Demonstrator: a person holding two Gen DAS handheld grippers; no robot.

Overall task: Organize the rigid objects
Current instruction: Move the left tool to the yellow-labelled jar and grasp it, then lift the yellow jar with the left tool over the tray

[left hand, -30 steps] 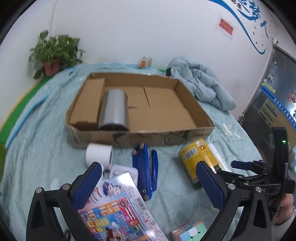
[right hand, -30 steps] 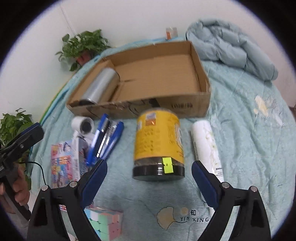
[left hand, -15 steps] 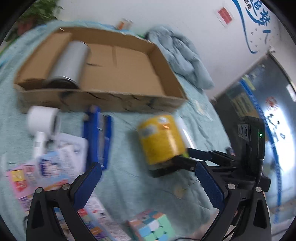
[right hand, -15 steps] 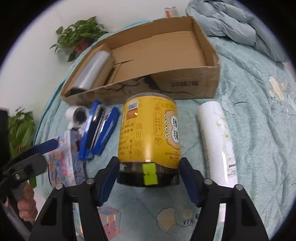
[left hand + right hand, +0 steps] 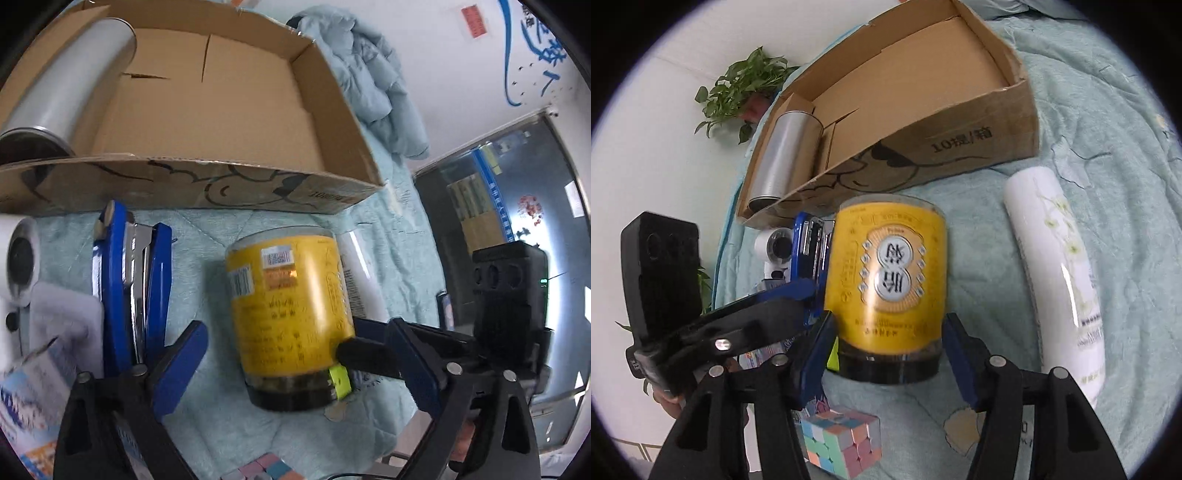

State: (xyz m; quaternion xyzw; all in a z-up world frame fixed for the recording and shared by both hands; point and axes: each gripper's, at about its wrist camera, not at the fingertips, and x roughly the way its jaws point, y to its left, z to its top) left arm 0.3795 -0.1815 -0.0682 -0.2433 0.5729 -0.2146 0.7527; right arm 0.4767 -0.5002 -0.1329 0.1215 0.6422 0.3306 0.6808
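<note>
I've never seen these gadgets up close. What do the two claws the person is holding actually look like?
Each claw, left and right, is a black plastic frame with cut-out openings and silver screw heads, ending in two fingers faced with flat blue pads. Each carries a boxy black block with round holes; the right one's shows a small green light. A thin black cable trails below.

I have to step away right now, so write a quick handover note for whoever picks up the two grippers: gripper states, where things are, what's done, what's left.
Right gripper: closed on the yellow jar, which lies on the bed cover near its dark lid end.
Left gripper: jaws closing with the same jar between them; its pads do not press on it yet.
Done: the silver can lies in the cardboard box.
Left: the jar, white bottle, blue stapler, puzzle cube and white roll all sit outside the box on the cover.
</note>
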